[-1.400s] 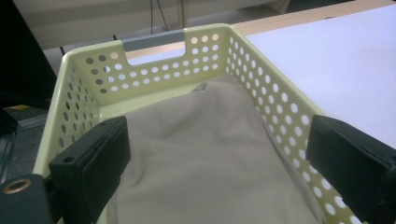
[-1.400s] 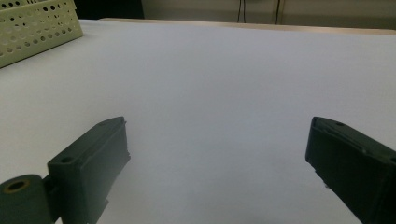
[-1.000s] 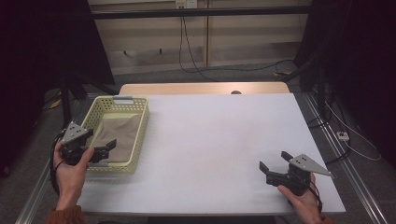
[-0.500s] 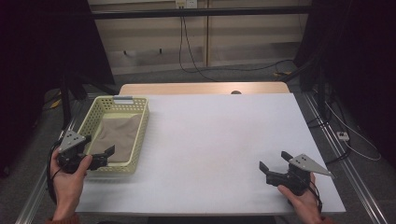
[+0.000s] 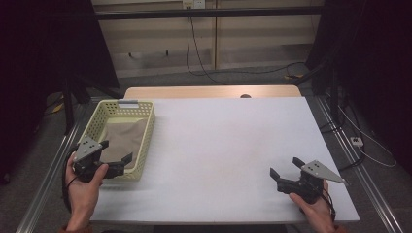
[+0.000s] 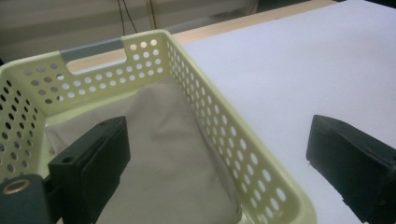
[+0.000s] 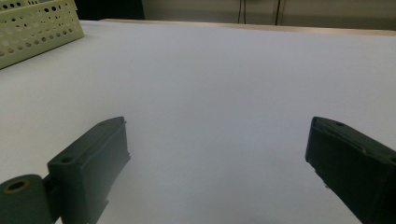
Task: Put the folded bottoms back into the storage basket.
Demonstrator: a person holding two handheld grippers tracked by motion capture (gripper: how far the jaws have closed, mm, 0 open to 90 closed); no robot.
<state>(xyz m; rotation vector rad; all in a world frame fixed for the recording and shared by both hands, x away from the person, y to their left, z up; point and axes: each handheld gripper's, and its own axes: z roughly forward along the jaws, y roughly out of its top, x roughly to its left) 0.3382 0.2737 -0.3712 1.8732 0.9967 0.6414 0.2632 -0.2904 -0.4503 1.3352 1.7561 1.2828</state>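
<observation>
The folded cloth [image 6: 159, 154] lies flat in the basket [image 5: 145, 141] at the bench's left, its long axis along the basket's, directly ahead of our left gripper [image 5: 121, 165], whose jaws gape empty astride the basket's right wall, while our right gripper [image 5: 282, 171] idles open well apart.

A white table [image 5: 228, 145] stands under dim light, with a strip of pale wood [image 5: 209, 92] along its far edge. Beyond the table, black cables [image 5: 203, 53] hang from a wall socket [image 5: 192, 4] and trail across the grey floor, behind a dark horizontal bar [image 5: 209, 13]. Metal rails [image 5: 363, 182] flank the table on either side. A small white adapter [image 5: 357, 141] lies on the floor right of the table, and black curtains [image 5: 48, 43] hang to its left and right.
</observation>
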